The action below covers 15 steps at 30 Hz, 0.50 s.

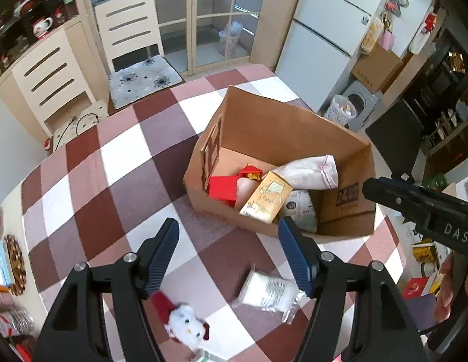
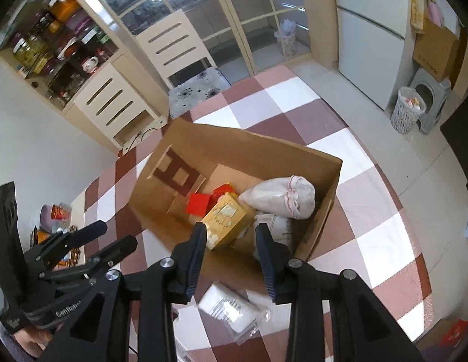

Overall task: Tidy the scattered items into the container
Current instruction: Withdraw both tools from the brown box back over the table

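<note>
The box (image 1: 282, 138) at twelve o'clock is matt brown cardboard. Inside it lie a yellow printed paper carton (image 1: 265, 200), a soft white cloth bag (image 1: 309, 173) and a bright red block (image 1: 223, 188). The tablecloth (image 1: 119, 181) is woven checked fabric. At six o'clock a packet (image 1: 268, 294) is crinkly clear plastic, and the toy (image 1: 187, 324) is fluffy plush.

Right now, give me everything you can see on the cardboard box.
The cardboard box is plain brown corrugated card, open at the top, with flaps standing up and one side wall cut with a window-like opening. Dark print marks an inner wall. It sits on the checked tablecloth, slightly skewed to its squares. Inside lie a yellow carton, a red box, a white cloth bundle and a printed pouch. A white packet lies on the cloth just in front, not touching.
</note>
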### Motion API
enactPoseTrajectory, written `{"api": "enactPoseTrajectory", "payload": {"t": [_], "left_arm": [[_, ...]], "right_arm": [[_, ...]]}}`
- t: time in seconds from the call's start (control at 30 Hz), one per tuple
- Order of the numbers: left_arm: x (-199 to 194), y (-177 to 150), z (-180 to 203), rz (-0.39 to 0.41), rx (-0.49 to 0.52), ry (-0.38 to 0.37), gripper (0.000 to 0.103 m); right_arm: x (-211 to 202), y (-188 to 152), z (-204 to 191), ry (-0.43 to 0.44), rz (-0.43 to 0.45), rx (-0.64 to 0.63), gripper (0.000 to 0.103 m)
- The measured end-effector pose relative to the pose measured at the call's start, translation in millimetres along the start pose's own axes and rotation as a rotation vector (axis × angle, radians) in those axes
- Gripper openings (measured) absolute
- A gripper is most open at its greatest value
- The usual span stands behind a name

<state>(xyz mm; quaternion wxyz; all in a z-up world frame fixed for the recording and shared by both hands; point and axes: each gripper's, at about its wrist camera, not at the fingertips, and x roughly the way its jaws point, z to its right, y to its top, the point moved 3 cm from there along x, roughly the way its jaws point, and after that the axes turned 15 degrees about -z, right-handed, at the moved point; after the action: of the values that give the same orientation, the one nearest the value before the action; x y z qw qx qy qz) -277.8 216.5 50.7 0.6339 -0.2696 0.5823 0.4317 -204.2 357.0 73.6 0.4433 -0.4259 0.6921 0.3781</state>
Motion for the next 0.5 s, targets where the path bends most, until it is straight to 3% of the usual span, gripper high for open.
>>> {"api": "enactPoseTrajectory", "payload": {"t": [0.27, 0.5], "left_arm": [[-18, -59, -22, 0.013, -0.078, -0.005, 0.078], [-11, -120, -49, -0.022, -0.188, -0.001, 0.08]], "right_arm": [[-7, -45, -27, 0.0, -0.019, -0.082, 0.035], [7, -86, -45, -0.02, -0.07, -0.152, 0.035]]}}
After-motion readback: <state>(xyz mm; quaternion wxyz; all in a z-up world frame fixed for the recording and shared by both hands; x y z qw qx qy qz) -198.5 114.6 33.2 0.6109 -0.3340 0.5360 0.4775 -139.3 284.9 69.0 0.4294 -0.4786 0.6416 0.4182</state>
